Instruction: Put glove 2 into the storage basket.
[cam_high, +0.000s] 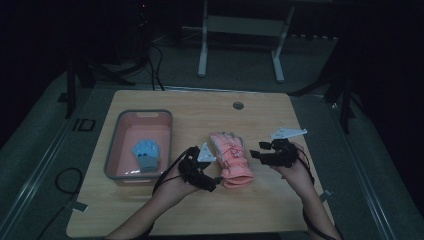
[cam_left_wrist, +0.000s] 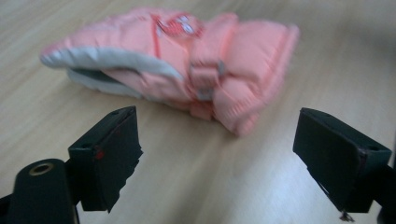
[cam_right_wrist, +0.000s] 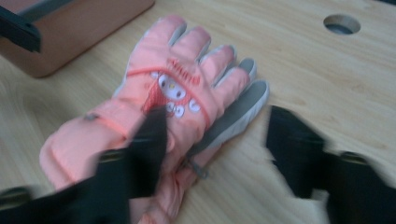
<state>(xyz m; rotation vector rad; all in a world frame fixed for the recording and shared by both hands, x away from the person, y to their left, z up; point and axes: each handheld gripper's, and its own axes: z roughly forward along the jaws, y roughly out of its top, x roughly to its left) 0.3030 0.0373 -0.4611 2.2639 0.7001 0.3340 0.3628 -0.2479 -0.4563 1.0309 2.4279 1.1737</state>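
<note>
Two tongs work at the desk, one in each hand. The left tongs (cam_high: 212, 182) sit released, jaws spread wide with nothing between them; the left gripper view shows bare wood in the gap and the pink glove (cam_left_wrist: 187, 70) lying just beyond the jaw tips, not touched. The right tongs (cam_high: 256, 150) are also released, jaws apart; in the right gripper view one jaw hangs over the glove's cuff and the other over bare desk beside the thumb, but the blur keeps me from telling whether that jaw touches the fabric.

Between the two tongs, near the middle of the desk (cam_high: 260, 210), lies the one pink glove (cam_high: 230, 160), flat, fingers toward the far edge and cuff toward the near edge. The right gripper view adds what the high view blurs: a white cartoon patch and red lettering on the back of the glove (cam_right_wrist: 173, 102), and grey trim along the thumb and fingertips. The left gripper view shows the glove from the side, with a strap and buckle at the wrist.

Toward the left edge stands one tray (cam_high: 112, 160), pink inside with a grey rim. One blue glove (cam_high: 146, 154) lies in it, seen from the high view. One round hole (cam_high: 238, 105) sits near the far edge; the right gripper view also catches it.
</note>
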